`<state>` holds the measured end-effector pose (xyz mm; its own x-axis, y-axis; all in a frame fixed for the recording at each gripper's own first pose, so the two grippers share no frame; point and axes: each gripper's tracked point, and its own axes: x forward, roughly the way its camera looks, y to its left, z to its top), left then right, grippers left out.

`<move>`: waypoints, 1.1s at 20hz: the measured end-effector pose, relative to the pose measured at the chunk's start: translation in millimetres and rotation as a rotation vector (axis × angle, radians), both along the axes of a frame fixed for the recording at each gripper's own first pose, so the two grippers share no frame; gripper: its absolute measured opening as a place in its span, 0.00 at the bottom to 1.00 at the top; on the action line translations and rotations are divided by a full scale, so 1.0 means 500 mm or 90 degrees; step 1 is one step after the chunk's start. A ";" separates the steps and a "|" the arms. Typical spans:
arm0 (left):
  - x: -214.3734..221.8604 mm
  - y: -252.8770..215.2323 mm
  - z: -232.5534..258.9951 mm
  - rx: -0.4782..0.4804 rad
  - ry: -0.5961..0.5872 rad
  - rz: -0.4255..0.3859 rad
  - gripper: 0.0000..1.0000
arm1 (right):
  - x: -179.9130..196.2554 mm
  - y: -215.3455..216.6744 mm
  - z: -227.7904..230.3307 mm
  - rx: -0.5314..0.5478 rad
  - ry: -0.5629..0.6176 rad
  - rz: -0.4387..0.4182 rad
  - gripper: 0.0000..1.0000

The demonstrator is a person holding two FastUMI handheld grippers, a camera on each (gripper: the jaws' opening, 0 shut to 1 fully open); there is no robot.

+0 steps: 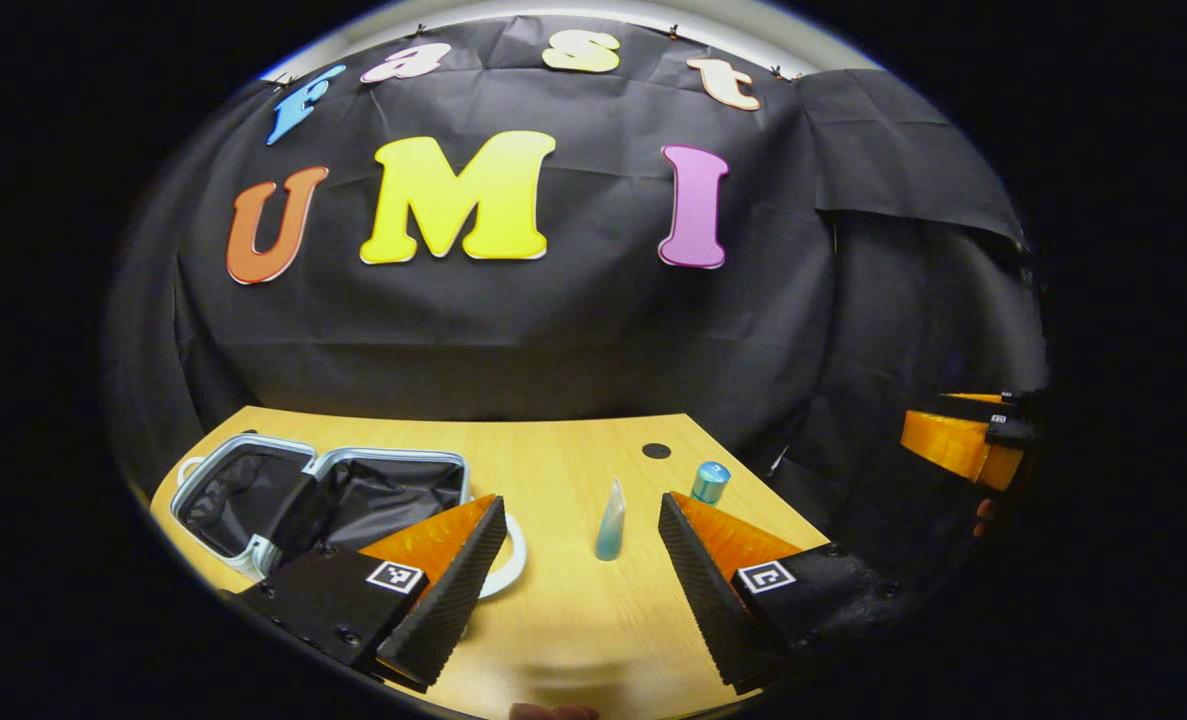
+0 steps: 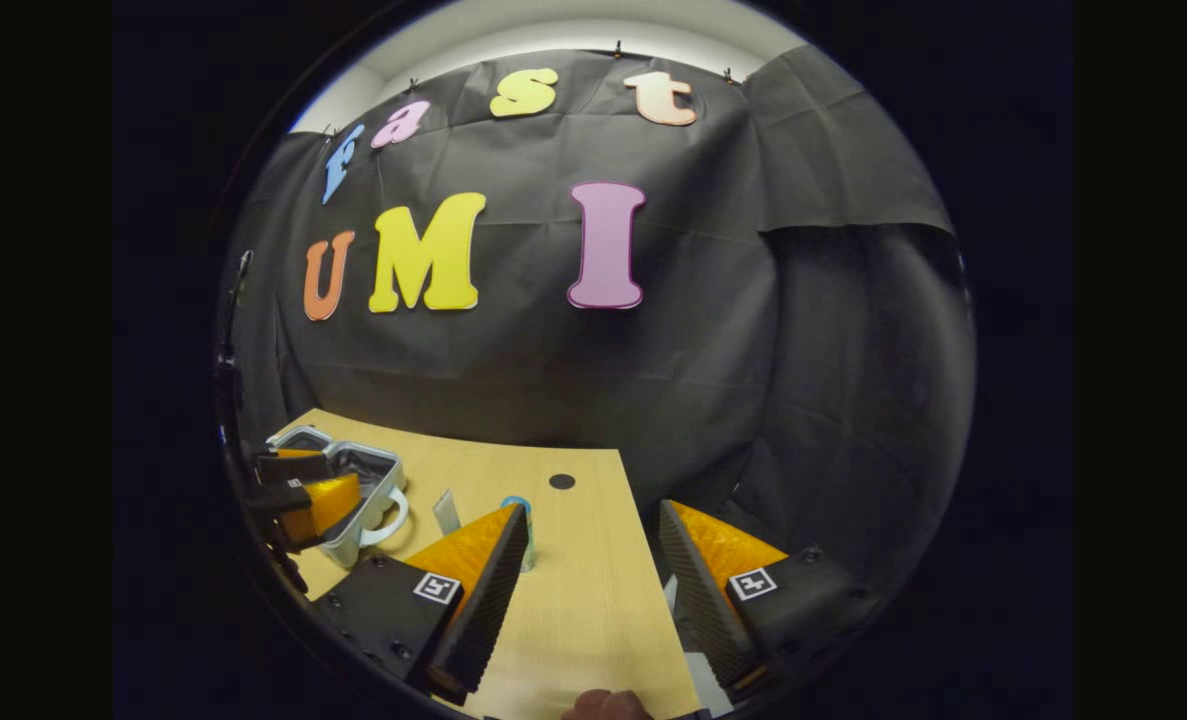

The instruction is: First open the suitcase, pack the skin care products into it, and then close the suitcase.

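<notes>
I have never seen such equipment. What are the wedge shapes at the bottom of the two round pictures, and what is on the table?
No robot here: a person holds a two-finger claw in each hand, each carrying a camera looking along its fingers. The wedges are those fingers. The left claw and right claw are open, holding nothing. On the wooden table lie an open suitcase, an upright tube and a small bottle. In the right gripper view, the left claw appears farther off, before the suitcase.
</notes>
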<state>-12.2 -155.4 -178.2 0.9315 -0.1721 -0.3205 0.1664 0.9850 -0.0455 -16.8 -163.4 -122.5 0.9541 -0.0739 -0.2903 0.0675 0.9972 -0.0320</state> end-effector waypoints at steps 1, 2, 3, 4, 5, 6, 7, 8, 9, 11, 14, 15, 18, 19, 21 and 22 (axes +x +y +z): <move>0.013 -0.015 -0.019 0.000 0.010 -0.006 0.98 | -0.001 -0.005 -0.006 -0.002 0.007 -0.002 0.78; 0.025 -0.027 -0.039 -0.001 0.021 -0.012 0.98 | -0.004 -0.014 -0.013 -0.003 0.014 -0.004 0.78; 0.037 -0.036 -0.065 -0.003 0.032 -0.015 0.98 | -0.008 -0.022 -0.022 -0.006 0.022 -0.007 0.79; 0.047 -0.045 -0.088 -0.004 0.043 -0.018 0.98 | -0.011 -0.032 -0.030 -0.007 0.031 -0.011 0.77; 0.056 -0.045 -0.117 -0.002 0.059 -0.018 0.98 | -0.013 -0.041 -0.040 -0.008 0.039 -0.016 0.79; 0.068 -0.050 -0.144 0.001 0.074 -0.019 0.98 | -0.018 -0.052 -0.047 -0.009 0.045 -0.024 0.77; 0.080 -0.053 -0.166 0.002 0.084 -0.019 0.98 | -0.021 -0.062 -0.054 -0.008 0.051 -0.032 0.77; 0.099 -0.054 -0.191 0.001 0.093 -0.018 0.98 | -0.024 -0.072 -0.060 -0.006 0.059 -0.041 0.77; 0.114 -0.059 -0.214 0.002 0.101 -0.017 0.98 | -0.029 -0.080 -0.069 -0.005 0.066 -0.047 0.77; 0.145 -0.065 -0.253 0.003 0.119 -0.015 0.99 | -0.033 -0.092 -0.080 -0.011 0.080 -0.054 0.77; 0.180 -0.073 -0.303 0.011 0.139 -0.016 0.98 | -0.035 -0.117 -0.084 -0.019 0.093 -0.069 0.79; 0.188 -0.072 -0.314 0.013 0.144 -0.016 0.98 | -0.037 -0.123 -0.085 -0.019 0.096 -0.074 0.78; 0.204 -0.072 -0.357 0.008 0.180 -0.004 0.98 | -0.037 -0.135 -0.083 -0.021 0.100 -0.085 0.79; 0.206 -0.076 -0.368 -0.001 0.194 -0.007 0.97 | -0.036 -0.138 -0.083 -0.021 0.101 -0.087 0.78; 0.216 -0.080 -0.370 0.003 0.191 -0.014 0.86 | -0.034 -0.141 -0.085 -0.021 0.102 -0.091 0.78; 0.220 -0.083 -0.366 0.003 0.187 -0.020 0.81 | -0.033 -0.141 -0.085 -0.020 0.104 -0.092 0.78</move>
<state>97.9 -197.2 -361.4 0.7931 -0.1971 -0.5763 0.1771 0.9799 -0.0913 -33.5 -233.8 -165.0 0.8734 -0.2181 -0.4354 0.2016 0.9758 -0.0844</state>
